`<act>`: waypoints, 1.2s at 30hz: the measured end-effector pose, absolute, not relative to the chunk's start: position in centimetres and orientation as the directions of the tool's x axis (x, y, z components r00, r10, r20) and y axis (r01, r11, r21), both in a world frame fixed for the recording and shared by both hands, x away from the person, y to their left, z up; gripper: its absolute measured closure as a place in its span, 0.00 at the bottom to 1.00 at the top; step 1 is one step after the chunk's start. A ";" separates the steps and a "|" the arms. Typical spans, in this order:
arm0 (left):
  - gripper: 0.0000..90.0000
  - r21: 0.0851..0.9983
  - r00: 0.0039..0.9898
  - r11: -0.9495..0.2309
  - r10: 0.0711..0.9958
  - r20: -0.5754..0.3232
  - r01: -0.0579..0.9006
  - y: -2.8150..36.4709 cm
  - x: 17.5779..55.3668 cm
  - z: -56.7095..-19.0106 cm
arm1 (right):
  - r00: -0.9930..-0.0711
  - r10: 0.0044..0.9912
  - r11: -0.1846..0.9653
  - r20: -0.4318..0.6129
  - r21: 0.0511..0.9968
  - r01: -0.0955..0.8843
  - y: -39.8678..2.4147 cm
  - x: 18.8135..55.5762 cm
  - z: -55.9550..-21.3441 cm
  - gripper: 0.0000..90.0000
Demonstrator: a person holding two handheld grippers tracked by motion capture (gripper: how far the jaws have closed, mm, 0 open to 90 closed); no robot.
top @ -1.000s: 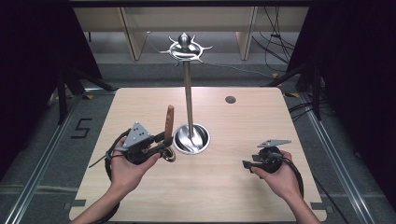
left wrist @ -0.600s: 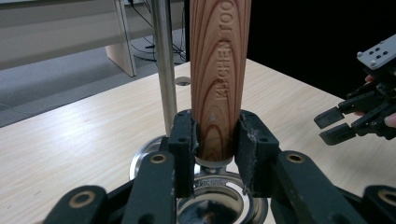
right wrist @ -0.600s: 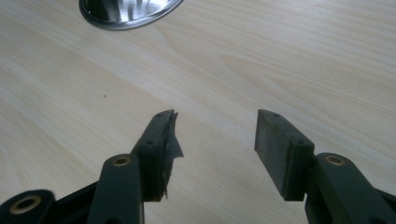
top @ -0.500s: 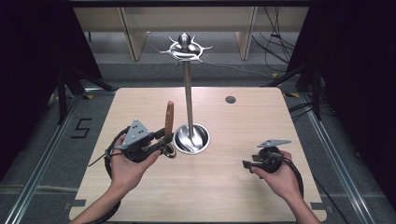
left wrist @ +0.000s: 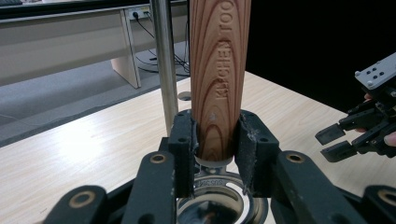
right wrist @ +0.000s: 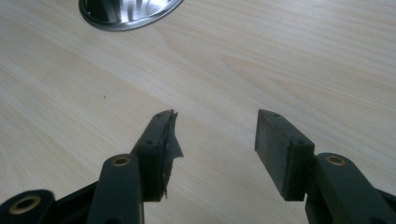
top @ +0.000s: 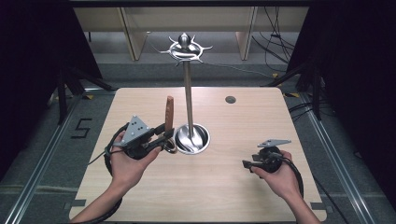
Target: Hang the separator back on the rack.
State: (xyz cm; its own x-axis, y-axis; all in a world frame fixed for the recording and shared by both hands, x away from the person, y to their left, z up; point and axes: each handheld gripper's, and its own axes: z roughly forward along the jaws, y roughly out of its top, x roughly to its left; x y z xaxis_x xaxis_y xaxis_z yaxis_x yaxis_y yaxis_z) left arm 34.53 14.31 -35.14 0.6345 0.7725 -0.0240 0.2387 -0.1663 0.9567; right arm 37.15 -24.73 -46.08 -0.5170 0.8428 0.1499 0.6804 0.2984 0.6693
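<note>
Left gripper (top: 164,140) pinching wooden handle (top: 169,113) upright, just left of stand (top: 188,100); right gripper (top: 246,163) spread, idle; next: lift toward top hooks (top: 186,48)

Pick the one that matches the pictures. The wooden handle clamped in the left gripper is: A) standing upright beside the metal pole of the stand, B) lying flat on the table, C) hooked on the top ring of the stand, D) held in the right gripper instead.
A: the left gripper has its jaws pressed on the wooden handle, which stands upright just beside the stand's pole.
</note>
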 end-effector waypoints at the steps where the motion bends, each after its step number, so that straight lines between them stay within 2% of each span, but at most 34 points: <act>1: 0.76 0.957 0.635 -0.166 0.772 -0.023 0.237 14.3 34.5 -35.1 | -0.530 0.838 0.330 0.128 0.655 0.680 -24.9 37.1 -45.9 0.54; 10: 0.76 0.962 0.633 -0.154 0.774 -0.024 0.224 14.1 34.6 -34.8 | -0.495 0.852 0.295 0.168 0.627 0.721 -24.7 36.9 -45.6 0.54; 12: 0.76 0.962 0.632 -0.155 0.775 -0.022 0.224 14.1 34.6 -34.6 | -0.520 0.842 0.316 0.142 0.651 0.690 -24.8 37.1 -45.8 0.54; 36: 0.76 0.974 0.617 -0.130 0.787 -0.012 0.184 13.7 35.1 -33.3 | -0.520 0.842 0.311 0.143 0.660 0.684 -24.8 37.1 -45.8 0.54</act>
State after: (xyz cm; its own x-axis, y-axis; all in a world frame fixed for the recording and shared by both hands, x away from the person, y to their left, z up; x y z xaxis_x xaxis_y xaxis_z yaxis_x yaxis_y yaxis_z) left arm 35.10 13.71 -33.29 0.6171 0.7868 -0.0120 0.1843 -0.1297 0.9743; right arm 37.12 -24.85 -45.85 -0.5201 0.8420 0.1432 0.6844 0.3106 0.6596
